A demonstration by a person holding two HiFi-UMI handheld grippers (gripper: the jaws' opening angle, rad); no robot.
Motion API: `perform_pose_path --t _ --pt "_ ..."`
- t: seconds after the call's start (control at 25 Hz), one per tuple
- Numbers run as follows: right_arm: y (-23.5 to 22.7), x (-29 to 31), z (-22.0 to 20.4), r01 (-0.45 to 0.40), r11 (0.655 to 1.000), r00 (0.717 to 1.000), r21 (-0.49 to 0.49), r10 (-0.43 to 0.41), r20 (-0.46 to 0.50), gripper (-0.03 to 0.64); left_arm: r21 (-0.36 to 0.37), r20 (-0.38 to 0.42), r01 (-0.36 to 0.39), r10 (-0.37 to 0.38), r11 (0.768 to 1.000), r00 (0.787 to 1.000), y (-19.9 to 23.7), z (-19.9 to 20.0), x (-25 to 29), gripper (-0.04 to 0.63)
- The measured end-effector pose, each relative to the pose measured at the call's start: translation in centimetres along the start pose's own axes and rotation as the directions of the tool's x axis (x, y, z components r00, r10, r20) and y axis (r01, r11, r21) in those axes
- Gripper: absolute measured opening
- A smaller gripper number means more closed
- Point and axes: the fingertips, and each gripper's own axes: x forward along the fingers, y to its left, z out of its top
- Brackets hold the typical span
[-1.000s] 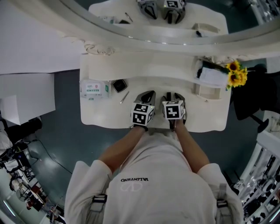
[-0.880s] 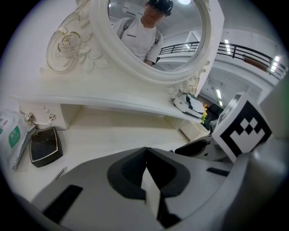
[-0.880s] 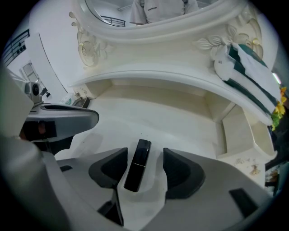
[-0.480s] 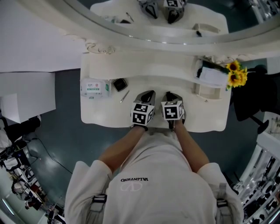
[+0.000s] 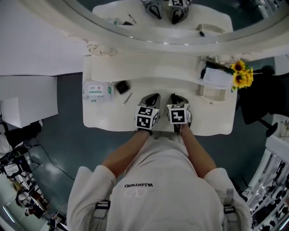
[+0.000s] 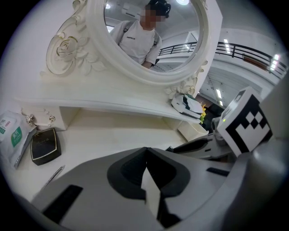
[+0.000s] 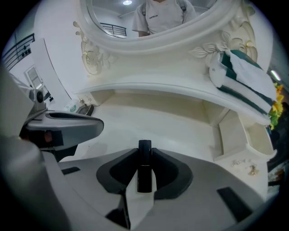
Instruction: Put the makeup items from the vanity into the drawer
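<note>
Since the right gripper (image 5: 177,98) has just closed its jaws lengthwise on a slim black cylindrical tube (image 7: 144,169), the left gripper (image 5: 152,97) beside it sits shut, empty.

Light: bright, even, from overhead lamps (image 7: 127,2) mirrored above.
Shadows: soft, faint under the shelf (image 7: 153,88).
Glare: mild on the white vanity top (image 5: 104,118).
Edges: fisheye bend, dark corners in gripper views.
Focus: mostly sharp.

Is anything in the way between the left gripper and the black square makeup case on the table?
Almost nothing. Between the left gripper and the black case there is only bare white tabletop and a thin stick. The stick lies flat, close to the straight path and nearer the gripper. Nothing tall blocks the way.
</note>
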Motion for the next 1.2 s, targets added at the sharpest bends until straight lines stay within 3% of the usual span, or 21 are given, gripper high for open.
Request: perform_pose_path --t 0.28,0.56,1.2 --pt "-1.3 -2.9 1.5 0.006 0.999 0.997 0.053 -0.01 0.075 0.106 0.028 0.004 0.034 -0.034 0.999 0.999 -2.4 0.8 0.7 0.0" --pt "-4.5 -6.2 2.0 0.053 0.99 0.987 0.129 -0.072 0.147 0.106 0.102 -0.01 0.121 -0.12 0.987 0.993 -6.9 1.8 2.1 0.0" --pt "-13.9 -12.4 -2.0 0.182 0.927 0.947 0.327 -0.255 0.197 0.106 0.242 -0.076 0.312 -0.303 0.919 0.95 -18.5 3.2 6.0 0.0"
